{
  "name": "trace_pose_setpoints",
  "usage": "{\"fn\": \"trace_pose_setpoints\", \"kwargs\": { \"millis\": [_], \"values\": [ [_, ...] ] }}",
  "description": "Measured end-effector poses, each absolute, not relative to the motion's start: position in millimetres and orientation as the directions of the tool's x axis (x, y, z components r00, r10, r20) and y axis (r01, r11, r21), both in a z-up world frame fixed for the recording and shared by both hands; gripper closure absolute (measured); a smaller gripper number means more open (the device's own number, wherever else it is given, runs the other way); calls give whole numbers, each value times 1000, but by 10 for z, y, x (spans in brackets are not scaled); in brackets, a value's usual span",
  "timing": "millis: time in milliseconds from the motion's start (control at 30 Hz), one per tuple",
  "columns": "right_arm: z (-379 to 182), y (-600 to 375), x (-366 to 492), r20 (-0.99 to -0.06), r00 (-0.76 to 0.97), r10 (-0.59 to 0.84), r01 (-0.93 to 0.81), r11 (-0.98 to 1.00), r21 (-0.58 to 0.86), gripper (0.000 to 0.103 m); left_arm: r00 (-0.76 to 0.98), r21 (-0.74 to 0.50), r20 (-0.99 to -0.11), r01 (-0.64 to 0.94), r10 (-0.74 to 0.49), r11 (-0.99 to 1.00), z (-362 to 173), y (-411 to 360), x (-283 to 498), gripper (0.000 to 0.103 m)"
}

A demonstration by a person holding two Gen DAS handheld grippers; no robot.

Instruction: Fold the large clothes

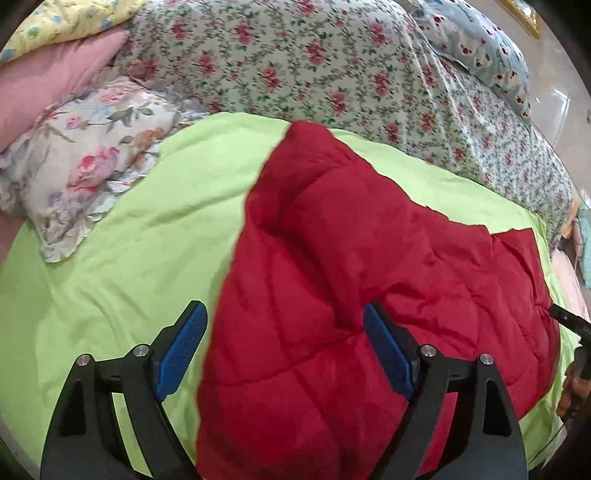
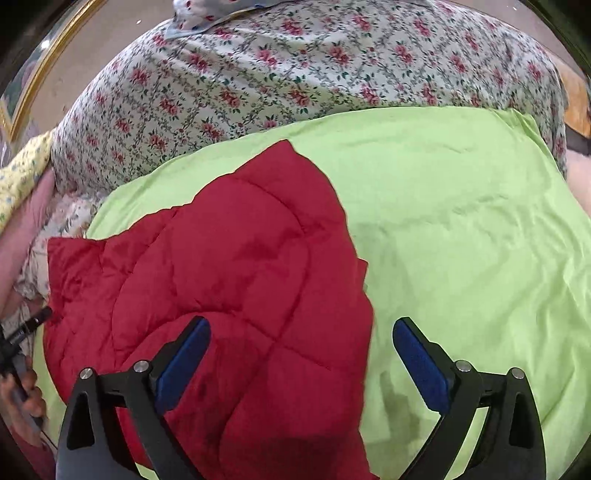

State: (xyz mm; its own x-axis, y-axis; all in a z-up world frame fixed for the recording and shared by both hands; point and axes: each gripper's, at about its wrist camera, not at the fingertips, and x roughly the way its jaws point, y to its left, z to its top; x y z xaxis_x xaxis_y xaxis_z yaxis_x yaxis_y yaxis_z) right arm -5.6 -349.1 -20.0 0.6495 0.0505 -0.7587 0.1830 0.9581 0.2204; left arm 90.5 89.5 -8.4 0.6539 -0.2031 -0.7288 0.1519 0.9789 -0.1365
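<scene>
Nearest the lens in each wrist view is a hand-held gripper with black arms and two blue pads. The left hand-held gripper (image 1: 284, 339) is spread wide, nothing pinched; its right pad hangs over the red cloth and its left pad over the green sheet, and contact cannot be judged. The right hand-held gripper (image 2: 301, 345) is likewise spread wide and holds nothing, with its left pad above the red cloth and its right pad above the green sheet.

One bed with a white rose-patterned floral cover (image 1: 295, 62) fills the background. On it lies one lime-green smooth sheet (image 1: 122, 266), spread flat. On that sheet lies one dark red quilted padded garment (image 1: 332, 295), bunched and partly folded, with one pointed corner reaching toward the floral cover.

At the left in the left wrist view are one plain pink pillow (image 1: 55, 77), one ruffled white pillow with large pastel flowers (image 1: 88, 162) overlapping the green sheet's edge, and one yellow flowered cloth (image 1: 74, 18). A blue cloth with red and white print (image 1: 480, 48) lies at the bed's far edge.
</scene>
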Motion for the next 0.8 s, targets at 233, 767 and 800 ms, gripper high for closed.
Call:
{"fn": "trace_pose_setpoints", "kwargs": {
  "millis": [233, 767, 800],
  "values": [
    [-274, -3420, 148, -780, 622, 73, 163, 962, 220, 3, 619, -124, -754, 194, -220, 973, -169, 680, 1029, 17],
    [-65, -3301, 113, -711, 696, 97, 98, 969, 227, 86, 648, -158, -702, 264, -296, 952, 110, 630, 1059, 89],
    [-22, -3318, 122, -699, 708, 101, 98, 966, 239, 86, 653, -163, -695, 266, -302, 950, 143, 628, 1076, 89]
  ]
}}
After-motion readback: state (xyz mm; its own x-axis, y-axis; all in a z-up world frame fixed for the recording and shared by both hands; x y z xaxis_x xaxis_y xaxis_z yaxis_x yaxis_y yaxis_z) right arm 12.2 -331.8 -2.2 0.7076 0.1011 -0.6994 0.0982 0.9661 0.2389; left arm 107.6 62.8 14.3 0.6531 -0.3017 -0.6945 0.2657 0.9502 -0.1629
